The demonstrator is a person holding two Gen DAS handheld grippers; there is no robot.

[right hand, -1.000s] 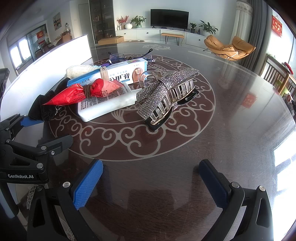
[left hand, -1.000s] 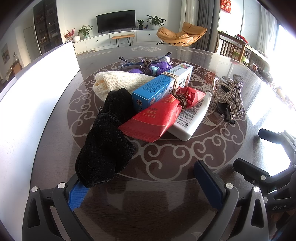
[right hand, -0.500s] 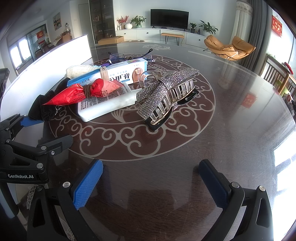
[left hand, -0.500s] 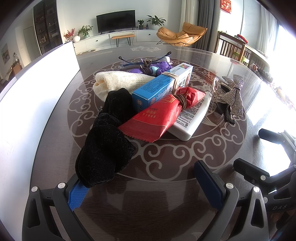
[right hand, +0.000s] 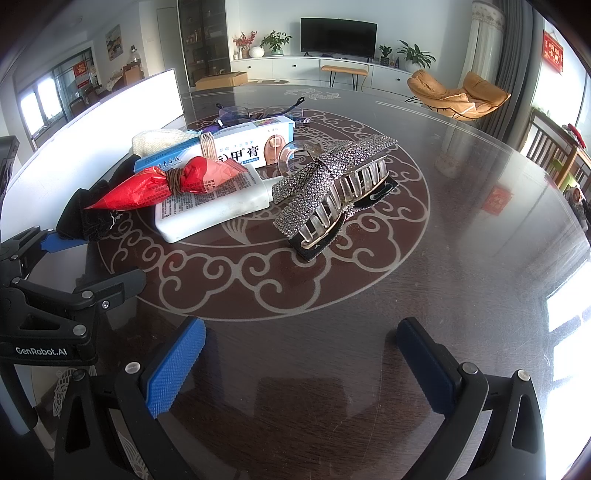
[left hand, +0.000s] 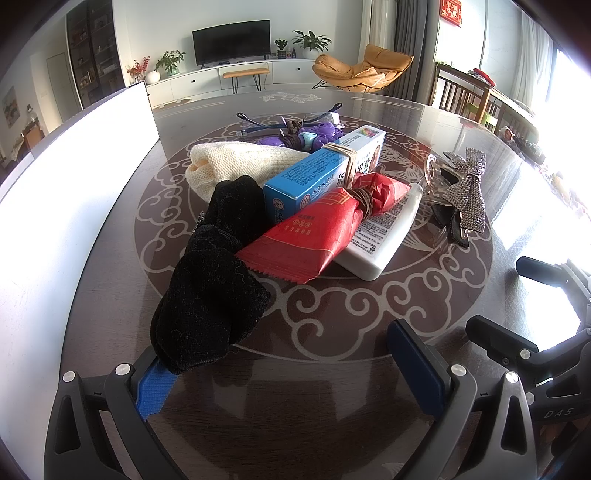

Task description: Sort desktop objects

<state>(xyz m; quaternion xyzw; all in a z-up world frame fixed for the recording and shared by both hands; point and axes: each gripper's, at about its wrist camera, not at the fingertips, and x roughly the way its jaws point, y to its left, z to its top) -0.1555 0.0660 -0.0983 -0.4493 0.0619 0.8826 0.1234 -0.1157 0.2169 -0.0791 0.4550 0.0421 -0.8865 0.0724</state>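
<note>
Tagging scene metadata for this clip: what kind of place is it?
Most likely a home living and dining room. A TV over a low white cabinet, an orange lounge chair and potted plants stand behind a large round patterned table holding the clutter.

Both the left gripper (left hand: 295, 373) and right gripper (right hand: 301, 363) are showing black frames, textured blue finger pads (right hand: 173, 365), silver screws, and white "GenRobot.AI" and "DAS" lettering.
</note>
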